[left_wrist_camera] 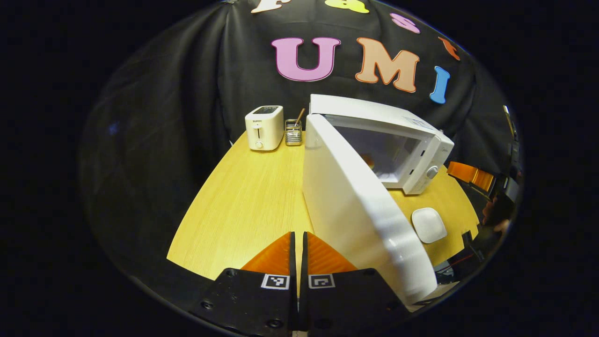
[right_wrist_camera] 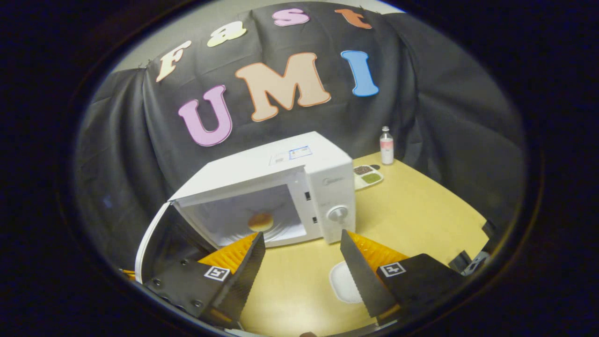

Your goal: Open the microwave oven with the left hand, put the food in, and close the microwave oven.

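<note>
My left gripper [left_wrist_camera: 297,243] has its fingers pressed together on nothing, just beside the outer face of the microwave door [left_wrist_camera: 355,206], which stands swung wide open; my right gripper [right_wrist_camera: 302,252] is spread apart and empty, facing the microwave oven [right_wrist_camera: 281,192] near the middle of the table [right_wrist_camera: 421,210]; the food [right_wrist_camera: 260,221], a round bun, sits inside the cavity; a white plate [right_wrist_camera: 344,283] lies by the table's front edge; a toaster [left_wrist_camera: 264,127] stands at the far edge.

Left gripper [left_wrist_camera: 298,243] jaws closed; right gripper [right_wrist_camera: 302,245] jaws spread.
</note>
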Demonstrator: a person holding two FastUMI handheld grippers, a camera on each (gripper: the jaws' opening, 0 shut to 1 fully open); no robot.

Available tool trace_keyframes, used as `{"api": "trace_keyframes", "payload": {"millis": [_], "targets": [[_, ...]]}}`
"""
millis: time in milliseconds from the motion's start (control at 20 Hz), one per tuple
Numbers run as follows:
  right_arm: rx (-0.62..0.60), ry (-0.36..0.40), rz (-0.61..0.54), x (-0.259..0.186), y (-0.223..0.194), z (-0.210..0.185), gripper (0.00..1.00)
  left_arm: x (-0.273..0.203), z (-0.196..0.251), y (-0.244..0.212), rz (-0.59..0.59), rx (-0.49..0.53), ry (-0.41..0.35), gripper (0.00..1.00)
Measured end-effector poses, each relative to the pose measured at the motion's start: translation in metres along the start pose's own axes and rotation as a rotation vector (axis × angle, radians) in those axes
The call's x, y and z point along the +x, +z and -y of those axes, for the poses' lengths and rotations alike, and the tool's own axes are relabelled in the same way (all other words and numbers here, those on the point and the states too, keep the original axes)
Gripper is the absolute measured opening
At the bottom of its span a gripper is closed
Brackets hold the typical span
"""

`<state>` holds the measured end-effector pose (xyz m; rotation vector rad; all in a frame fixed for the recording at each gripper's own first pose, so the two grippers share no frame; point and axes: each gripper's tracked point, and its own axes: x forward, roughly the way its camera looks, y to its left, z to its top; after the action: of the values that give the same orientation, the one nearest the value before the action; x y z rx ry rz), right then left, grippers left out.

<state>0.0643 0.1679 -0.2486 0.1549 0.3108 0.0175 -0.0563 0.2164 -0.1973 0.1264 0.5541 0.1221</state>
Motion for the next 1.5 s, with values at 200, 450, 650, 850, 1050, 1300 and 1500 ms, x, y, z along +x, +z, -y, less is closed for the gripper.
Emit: {"api": "trace_keyframes", "payload": {"millis": [200,450,650,850,1050,1300,1500], "targets": [[-0.072,-0.036,-0.004,-0.013,0.004,0.043,1.00,-0.008,0.016,0.000,0.013,0.022,0.053,0.01],[-0.093,-0.029,-0.042,-0.025,0.008,0.086,0.99,-0.017,0.040,0.000,0.023,0.028,0.101,0.01],[-0.134,-0.019,-0.043,-0.033,0.015,0.114,1.00,-0.020,0.074,0.005,0.045,0.017,0.097,0.01],[-0.137,-0.014,-0.049,-0.050,0.005,0.136,1.00,-0.012,0.119,0.014,0.069,-0.014,0.059,0.01],[-0.119,-0.049,-0.023,-0.061,0.015,0.171,1.00,0.006,0.161,0.029,0.099,0.003,-0.005,0.00],[-0.085,-0.092,0.013,-0.076,0.026,0.200,1.00,0.021,0.207,0.049,0.115,0.024,-0.105,0.01],[-0.078,-0.127,0.097,-0.086,0.051,0.219,1.00,0.042,0.238,0.067,0.138,0.011,-0.168,0.00]]}}
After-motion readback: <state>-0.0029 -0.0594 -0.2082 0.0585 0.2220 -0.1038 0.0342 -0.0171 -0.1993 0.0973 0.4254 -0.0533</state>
